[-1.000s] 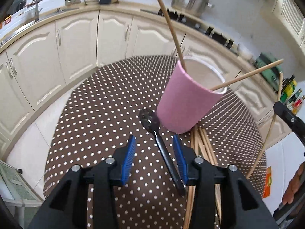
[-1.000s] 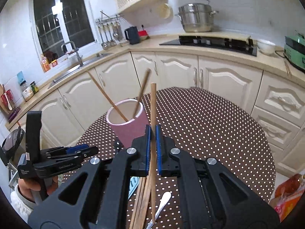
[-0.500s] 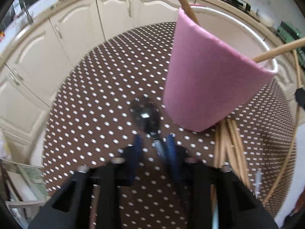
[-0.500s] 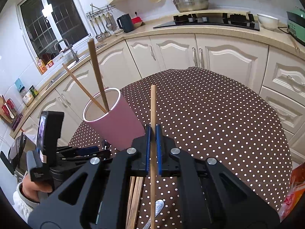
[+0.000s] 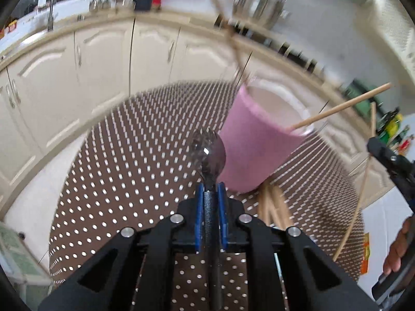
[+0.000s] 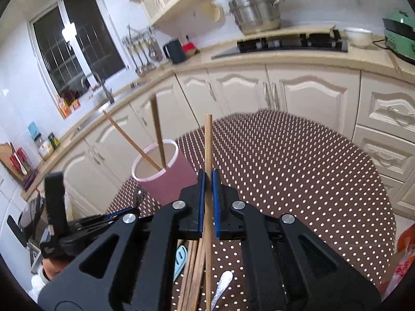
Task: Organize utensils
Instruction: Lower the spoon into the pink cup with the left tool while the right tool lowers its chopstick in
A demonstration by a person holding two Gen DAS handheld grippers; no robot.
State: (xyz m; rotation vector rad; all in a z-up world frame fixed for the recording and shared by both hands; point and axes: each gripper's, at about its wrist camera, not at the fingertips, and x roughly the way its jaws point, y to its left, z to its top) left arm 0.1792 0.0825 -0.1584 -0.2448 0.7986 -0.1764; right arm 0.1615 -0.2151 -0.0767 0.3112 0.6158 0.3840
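A round table (image 6: 298, 181), draped in a brown cloth with white dots, is filling the centre and right of the right wrist view. A pink cup (image 6: 166, 178) is standing upright on it, left of centre. Wooden chopsticks (image 6: 193, 267) are lying bundled at the lower centre, a light blue utensil (image 6: 180, 258) just left of them and a metal handle (image 6: 223, 285) just right.

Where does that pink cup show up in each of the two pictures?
Left wrist view: the pink cup sits right of centre, just beyond the spoon.
Right wrist view: the pink cup sits left of centre, behind the near claw.
Shared landmark: the steel pot on the counter.
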